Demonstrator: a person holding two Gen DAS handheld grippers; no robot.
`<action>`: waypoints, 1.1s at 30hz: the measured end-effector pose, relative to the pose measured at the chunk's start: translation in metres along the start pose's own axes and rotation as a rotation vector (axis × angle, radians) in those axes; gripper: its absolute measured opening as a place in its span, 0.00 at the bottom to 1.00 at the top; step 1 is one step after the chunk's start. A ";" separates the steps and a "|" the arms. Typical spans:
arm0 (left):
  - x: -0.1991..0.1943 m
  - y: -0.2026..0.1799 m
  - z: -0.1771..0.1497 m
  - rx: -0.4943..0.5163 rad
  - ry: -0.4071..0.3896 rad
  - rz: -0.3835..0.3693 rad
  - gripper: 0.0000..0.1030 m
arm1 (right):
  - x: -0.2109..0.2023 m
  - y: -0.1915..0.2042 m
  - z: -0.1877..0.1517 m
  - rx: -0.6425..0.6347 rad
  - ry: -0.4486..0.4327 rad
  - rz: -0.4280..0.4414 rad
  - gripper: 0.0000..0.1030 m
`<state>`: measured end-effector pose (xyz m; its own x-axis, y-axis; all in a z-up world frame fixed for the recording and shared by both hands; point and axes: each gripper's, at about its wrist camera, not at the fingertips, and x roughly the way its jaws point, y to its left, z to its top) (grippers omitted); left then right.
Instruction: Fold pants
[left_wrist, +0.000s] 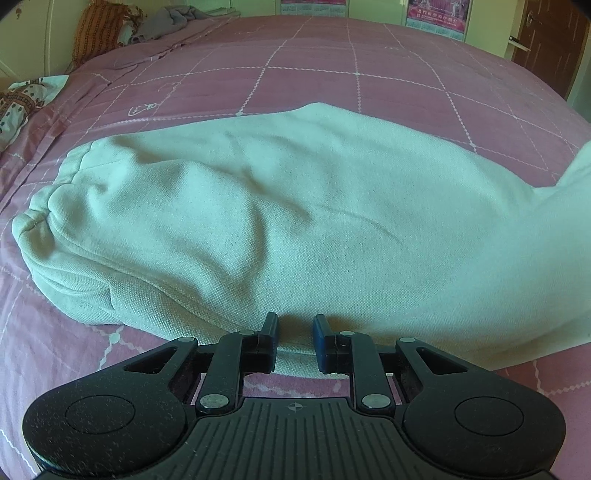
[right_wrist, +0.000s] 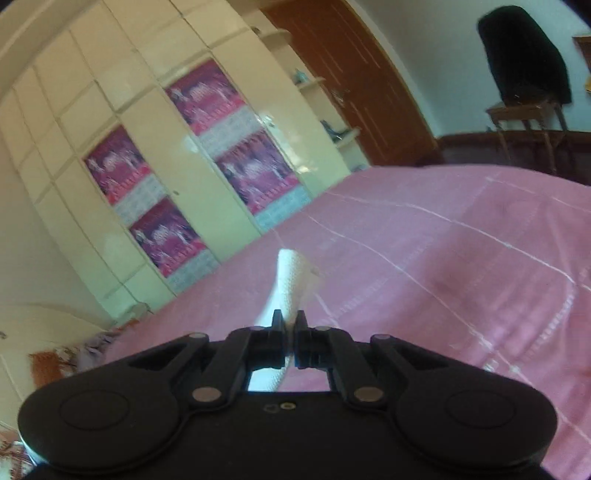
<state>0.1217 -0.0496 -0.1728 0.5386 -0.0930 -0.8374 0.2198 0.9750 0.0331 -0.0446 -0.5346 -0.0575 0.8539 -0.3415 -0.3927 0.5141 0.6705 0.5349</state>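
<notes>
Pale mint-white pants (left_wrist: 295, 221) lie folded lengthwise across the pink quilted bedcover (left_wrist: 332, 74), with the cuffs at the left. My left gripper (left_wrist: 295, 328) sits at the pants' near edge, its jaws narrowly apart and shut on the fold of fabric that fills the gap between them. At the right edge of the left wrist view, the cloth rises out of frame. In the right wrist view, my right gripper (right_wrist: 290, 321) is raised above the bed and shut on a narrow white strip of the pants (right_wrist: 291, 273), which sticks up past the fingertips.
Pillows and crumpled clothes (left_wrist: 103, 33) lie at the bed's far left corner, and a patterned cloth (left_wrist: 22, 103) at its left edge. Beyond the bed (right_wrist: 443, 258) stand a cream wardrobe with posters (right_wrist: 184, 166), a brown door (right_wrist: 362, 74) and a chair draped in a dark garment (right_wrist: 524, 55).
</notes>
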 end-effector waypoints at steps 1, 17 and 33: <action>-0.001 -0.001 0.000 0.006 -0.001 -0.001 0.20 | 0.005 -0.020 -0.009 0.025 0.032 -0.060 0.04; 0.001 -0.002 -0.001 0.014 0.000 -0.001 0.21 | -0.001 -0.102 -0.080 0.045 0.257 -0.341 0.21; -0.006 0.008 0.001 -0.038 0.041 -0.061 0.21 | -0.028 -0.136 -0.082 0.269 0.254 -0.309 0.34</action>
<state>0.1210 -0.0418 -0.1672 0.4915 -0.1449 -0.8587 0.2194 0.9749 -0.0389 -0.1454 -0.5625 -0.1803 0.6284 -0.3035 -0.7162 0.7719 0.3573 0.5258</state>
